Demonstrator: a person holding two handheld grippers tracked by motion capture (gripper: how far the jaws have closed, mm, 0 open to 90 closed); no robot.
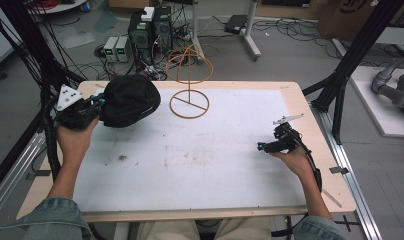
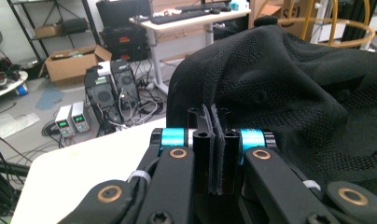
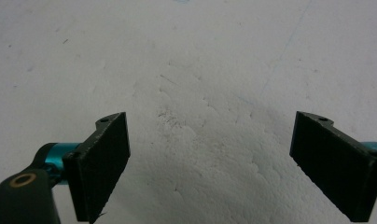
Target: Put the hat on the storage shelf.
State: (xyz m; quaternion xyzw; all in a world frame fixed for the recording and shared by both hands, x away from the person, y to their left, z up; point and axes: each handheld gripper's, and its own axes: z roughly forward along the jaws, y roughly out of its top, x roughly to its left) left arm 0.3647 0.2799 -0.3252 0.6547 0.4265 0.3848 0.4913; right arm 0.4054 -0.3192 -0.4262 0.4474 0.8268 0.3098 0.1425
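Observation:
A black mesh cap [image 1: 127,99] is held up over the table's far left corner. My left gripper [image 1: 96,106] is shut on its edge; in the left gripper view the two jaws press together on a thin fold of the cap [image 2: 289,84], and the gripper [image 2: 213,116] points at the crown. An orange wire hat stand [image 1: 189,82] rises just right of the cap, with its round base on the white mat. My right gripper [image 1: 262,146] hovers low over the mat at the right, open, with bare mat between its fingers [image 3: 105,154].
The white mat [image 1: 190,160] covers most of the wooden table [image 1: 300,100]. Computers and tangled cables [image 1: 150,30] lie on the floor beyond the far edge. A black frame post [image 1: 350,60] stands at the table's right.

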